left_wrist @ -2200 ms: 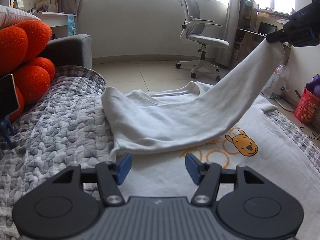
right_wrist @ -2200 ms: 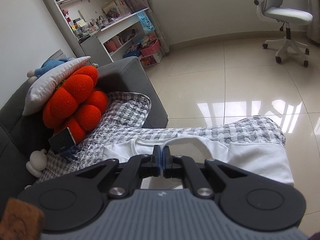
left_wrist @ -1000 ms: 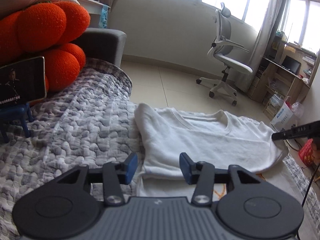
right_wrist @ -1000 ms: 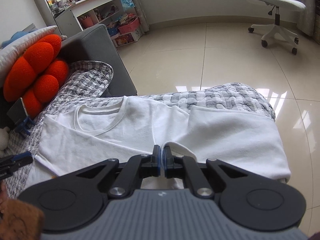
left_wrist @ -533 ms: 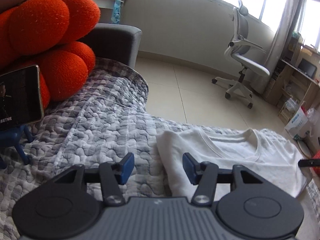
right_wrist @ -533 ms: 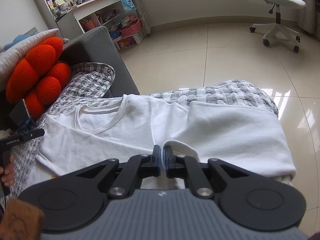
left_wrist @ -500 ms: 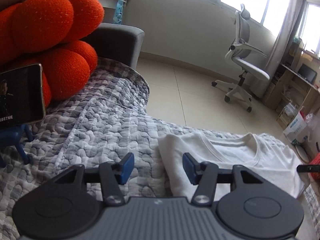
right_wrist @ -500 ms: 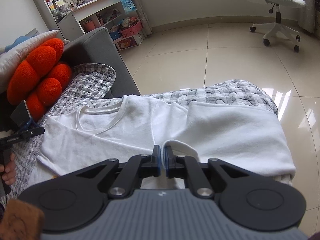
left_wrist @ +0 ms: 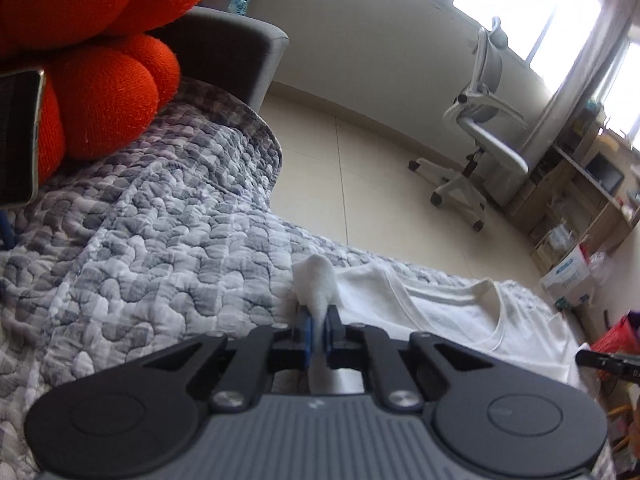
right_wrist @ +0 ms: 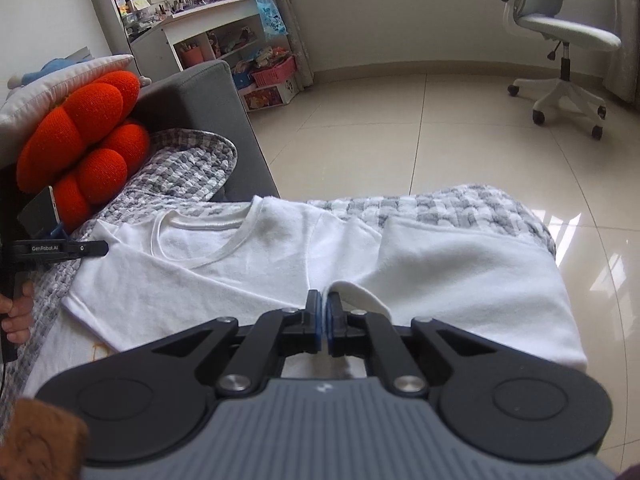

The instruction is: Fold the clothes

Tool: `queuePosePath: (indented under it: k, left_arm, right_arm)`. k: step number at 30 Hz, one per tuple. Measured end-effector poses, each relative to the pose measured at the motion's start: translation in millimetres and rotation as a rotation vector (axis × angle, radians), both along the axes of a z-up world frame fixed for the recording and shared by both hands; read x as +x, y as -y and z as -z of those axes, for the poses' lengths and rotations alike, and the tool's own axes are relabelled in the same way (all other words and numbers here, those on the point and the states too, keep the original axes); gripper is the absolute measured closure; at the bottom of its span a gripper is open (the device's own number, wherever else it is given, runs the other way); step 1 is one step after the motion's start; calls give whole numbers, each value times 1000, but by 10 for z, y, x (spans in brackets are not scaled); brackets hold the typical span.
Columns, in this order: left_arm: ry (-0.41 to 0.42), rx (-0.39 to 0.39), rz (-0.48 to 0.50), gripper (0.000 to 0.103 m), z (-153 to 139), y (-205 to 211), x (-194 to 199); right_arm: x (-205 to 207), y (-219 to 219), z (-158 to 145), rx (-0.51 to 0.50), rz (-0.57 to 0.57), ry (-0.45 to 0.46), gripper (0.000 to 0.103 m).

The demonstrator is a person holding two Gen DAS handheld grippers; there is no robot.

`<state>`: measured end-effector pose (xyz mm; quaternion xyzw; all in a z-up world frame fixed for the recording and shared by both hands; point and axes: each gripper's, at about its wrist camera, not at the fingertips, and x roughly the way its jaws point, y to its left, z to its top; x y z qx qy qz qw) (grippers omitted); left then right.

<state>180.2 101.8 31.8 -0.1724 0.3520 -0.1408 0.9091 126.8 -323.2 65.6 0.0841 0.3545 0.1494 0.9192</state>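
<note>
your left hand-held gripper (left_wrist: 317, 334) is clamped on a bunched corner of the white sweatshirt (right_wrist: 248, 268), at the shoulder on the cushion side; a tuft of white cloth stands up between its blue pads (left_wrist: 306, 330) and pokes out past the fingertips. the tool sits low, close over the quilt, pointing out across the sofa toward the floor, and tips a little so the room leans in its view. in the right wrist view the same tool comes in from the left edge as a thin black bar, held level, with your fingers (right_wrist: 18, 310) wrapped round its upright handle below it.

your right hand-held gripper (right_wrist: 322, 322) is pressed together on a fold of the sweatshirt, with a curl of white hem looping up just to the right of its tips. it points down and forward over the middle of the garment.

the sweatshirt lies mostly flat on the grey quilt (left_wrist: 160, 240) that covers the sofa seat, its neckline toward the front edge of the seat and open upward. one side reaches the quilt's front corner near the tiled floor, the other ends near the orange cushion (right_wrist: 86, 140). a phone (left_wrist: 18, 136) leans against that cushion. a white office chair (right_wrist: 560, 40) stands well apart on the floor.
</note>
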Motion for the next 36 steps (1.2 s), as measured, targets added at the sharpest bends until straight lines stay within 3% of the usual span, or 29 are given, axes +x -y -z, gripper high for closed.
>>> queuePosePath:
  k: [4, 8, 10, 11, 13, 16, 17, 19, 21, 24, 26, 29, 30, 31, 36]
  left_arm:
    - [-11, -126, -44, 97, 132, -195, -42]
    - [-26, -281, -92, 97, 287, -359, -62]
    - [-44, -319, -106, 97, 329, -398, -51]
    - [-43, -315, -102, 97, 326, -397, -57]
    - [-37, -298, -96, 97, 284, -390, -72]
    - [-26, -267, -89, 95, 197, -382, -95]
    - [-24, -256, -99, 93, 170, -398, -94]
    - [-13, -233, -99, 75, 128, -408, -94]
    - [-8, -199, -79, 68, 109, -365, -83]
    - [-14, -95, -31, 65, 115, -183, -53]
    - [-1, -3, -16, 66, 108, -51, -43]
    - [23, 81, -13, 75, 101, 25, -44]
    - [27, 101, -15, 81, 103, 35, -41]
    - [26, 103, -20, 84, 105, 25, -38]
    - [39, 104, -31, 93, 79, 5, -61]
  right_arm:
    - [20, -36, -94, 10, -27, 65, 99]
    - [64, -29, -2, 11, -34, 71, 99]
    - [85, -9, 78, -4, -22, 55, 98]
    - [99, 4, 127, -22, -10, 29, 98]
    - [123, 37, 216, -54, 17, -31, 85]
    - [48, 141, 182, -7, 45, -33, 69]
    - [13, 173, 144, 10, 56, -25, 68]
    - [-24, 225, 74, 48, 53, -17, 67]
    - [6, 255, 5, 94, 47, -26, 67]
    - [159, 224, -19, 141, 30, -101, 60]
    - [263, 119, 34, 74, 27, -163, 60]
    - [271, -80, 104, -82, -7, -171, 64]
    - [256, -113, 101, -110, -15, -155, 73]
    - [245, -128, 85, -123, -18, -135, 101]
    - [191, -198, 3, -191, -31, -39, 102]
